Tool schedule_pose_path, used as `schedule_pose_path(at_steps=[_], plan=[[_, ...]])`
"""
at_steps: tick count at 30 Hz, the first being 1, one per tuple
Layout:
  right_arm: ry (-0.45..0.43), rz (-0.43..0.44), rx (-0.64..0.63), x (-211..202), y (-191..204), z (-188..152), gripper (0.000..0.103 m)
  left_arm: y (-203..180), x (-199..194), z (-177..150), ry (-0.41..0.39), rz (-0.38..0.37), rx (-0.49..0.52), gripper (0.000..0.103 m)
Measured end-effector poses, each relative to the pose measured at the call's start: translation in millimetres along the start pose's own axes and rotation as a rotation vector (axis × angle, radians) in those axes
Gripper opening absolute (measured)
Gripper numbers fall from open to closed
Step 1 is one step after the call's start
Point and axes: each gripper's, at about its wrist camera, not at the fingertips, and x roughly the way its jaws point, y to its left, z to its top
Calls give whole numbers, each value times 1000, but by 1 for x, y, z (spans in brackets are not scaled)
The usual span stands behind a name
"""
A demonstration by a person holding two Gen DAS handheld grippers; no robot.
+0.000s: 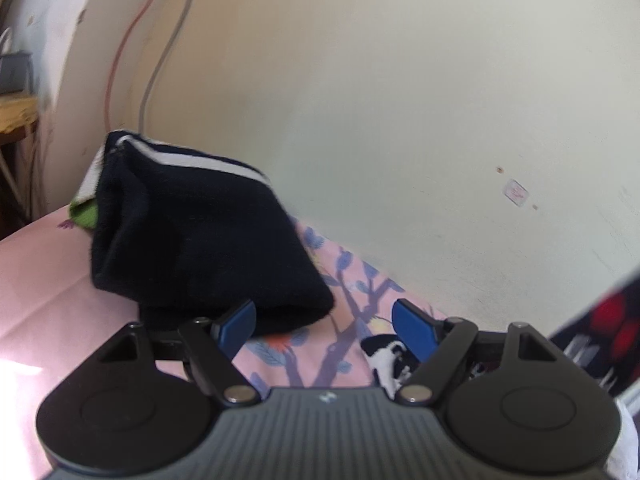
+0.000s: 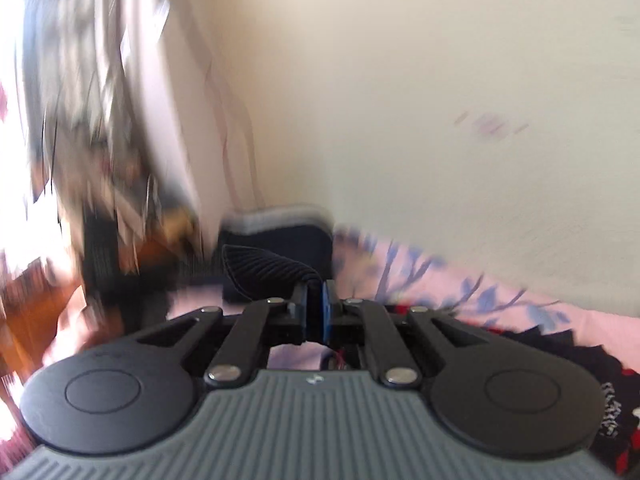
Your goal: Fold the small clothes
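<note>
Dark ribbed cuff (image 2: pixel 264 274), centre of the right-wrist frame: clamped between the blue pads of the right gripper (image 2: pixel 316 312), jaws nearly together on the cloth, fabric fanning out to the left of them. Which garment it belongs to cannot be told; the frame is heavily blurred. A black cloth with red and white pattern (image 2: pixel 592 412) lies lower right on the pink floral bedsheet (image 2: pixel 500 300). Left-wrist frame: a folded navy garment with white stripe (image 1: pixel 200 240) sits centre-left on the sheet against the cream wall (image 1: pixel 400 100), over a green and white piece (image 1: pixel 86 208). Left gripper (image 1: pixel 324 322) spread wide, holding nothing, just beside the pile. Judgement: some items folded and stacked; the patterned piece remains to fold.
</note>
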Motion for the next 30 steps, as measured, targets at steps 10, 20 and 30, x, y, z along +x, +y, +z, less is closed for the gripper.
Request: schedule_pose_path(at_steps=[10, 20, 30], plan=[[-205, -128, 250, -78, -60, 33, 10, -73, 12, -49, 126, -212, 404, 77], [-258, -93, 283, -96, -58, 31, 10, -99, 37, -80, 198, -107, 567, 14], [-216, -346, 526, -134, -143, -58, 10, -105, -34, -80, 28, -350, 783, 21]])
